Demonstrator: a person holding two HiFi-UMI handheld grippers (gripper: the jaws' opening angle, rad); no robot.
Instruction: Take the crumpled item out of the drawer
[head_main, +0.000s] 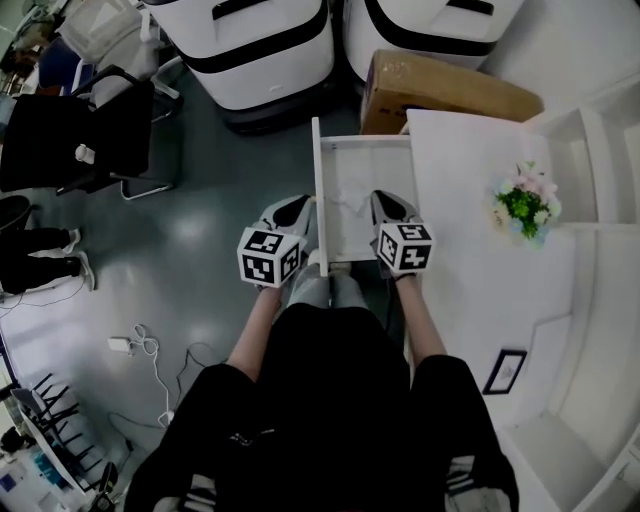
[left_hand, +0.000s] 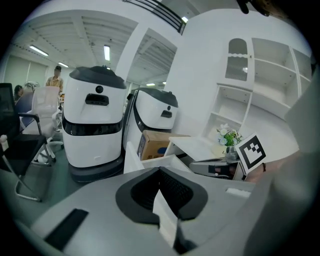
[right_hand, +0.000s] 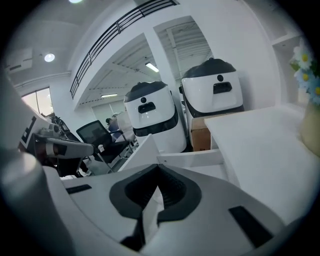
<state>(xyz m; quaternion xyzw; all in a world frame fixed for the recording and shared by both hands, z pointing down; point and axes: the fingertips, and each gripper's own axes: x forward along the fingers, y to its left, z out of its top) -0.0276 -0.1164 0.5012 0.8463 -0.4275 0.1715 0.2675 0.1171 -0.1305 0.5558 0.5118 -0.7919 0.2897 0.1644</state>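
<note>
My left gripper (head_main: 296, 210) and right gripper (head_main: 388, 205), both clenched on nothing, flank the drawer (head_main: 318, 165); beyond it stand two white machines (head_main: 262, 40) (and one cardboard box (head_main: 445, 92)).

Head view overhead, steeply down, gripper views low, forward, sharing drawer (head_main: 350, 180)

Cardboard box (head_main: 450, 95): I see it on the floor (head_main: 205, 190), against the white tabletop's (head_main: 480, 290) far edge.
Flowers (head_main: 524, 203): a small bunch standing on that tabletop.
Black frame (head_main: 505, 371): lying flat on it, nearer me.
White machines (head_main: 262, 50): two, side by side beyond the box.
Black chair (head_main: 75, 135): far left.
Cable (head_main: 150, 350): loose on the floor.
</note>
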